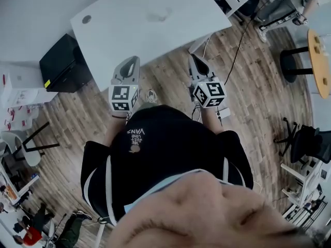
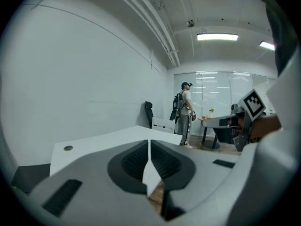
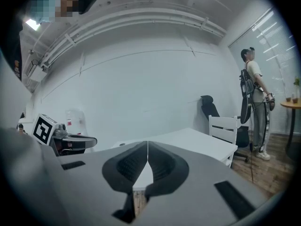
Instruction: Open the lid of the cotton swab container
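The white surface (image 1: 150, 19) is the biggest thing here, set against the pale wall with wooden floor (image 1: 258, 102) around it, and as much of its top as I can see is bare. The person stands just short of its near corner with both tools aimed roughly level at it, which looks to me like an approach, not work under way. A black cabinet (image 1: 62, 63) sits on the floor by its left end, and a white chair (image 3: 225, 128) stands at its far side. The left gripper (image 1: 133, 60) and right gripper (image 1: 192, 57) sit side by side, a little apart, out in front of the chest. The left fingers (image 2: 132, 161) are pressed together with nothing between them; the right fingers (image 3: 123, 166) are likewise shut and empty, sensible while nothing is within reach. A small round cable hole (image 1: 86, 19) marks the top. The cotton swab container is in no view: it may lie off frame or be too small to make out, I cannot tell which
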Motion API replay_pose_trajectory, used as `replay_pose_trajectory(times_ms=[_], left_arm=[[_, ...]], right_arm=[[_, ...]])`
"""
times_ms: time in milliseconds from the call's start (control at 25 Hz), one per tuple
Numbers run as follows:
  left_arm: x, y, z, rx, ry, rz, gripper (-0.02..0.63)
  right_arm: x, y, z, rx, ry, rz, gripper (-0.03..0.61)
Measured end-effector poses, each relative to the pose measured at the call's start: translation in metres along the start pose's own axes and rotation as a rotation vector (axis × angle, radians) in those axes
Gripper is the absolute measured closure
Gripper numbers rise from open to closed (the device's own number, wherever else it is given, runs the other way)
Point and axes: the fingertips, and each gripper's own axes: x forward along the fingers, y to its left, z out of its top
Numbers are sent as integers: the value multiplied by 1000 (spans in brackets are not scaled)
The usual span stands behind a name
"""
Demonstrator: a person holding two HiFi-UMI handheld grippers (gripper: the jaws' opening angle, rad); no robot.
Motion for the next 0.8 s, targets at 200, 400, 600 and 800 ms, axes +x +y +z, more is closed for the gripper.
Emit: replay_pose_trajectory(times_ms=[200, 400, 600, 800], left_arm=[[29, 19, 5, 5, 5, -31, 586], [52, 40, 13, 21, -1, -70, 586], [67, 57, 14, 24, -5, -103, 586], [80, 70, 11, 5, 1, -108, 586]], right_arm=[[28, -10, 6, 7, -5, -31, 566], [53, -14, 10, 11, -17, -65, 566], [72, -15, 10, 13, -16, -100, 566], [88, -15, 10, 12, -7, -103, 566]])
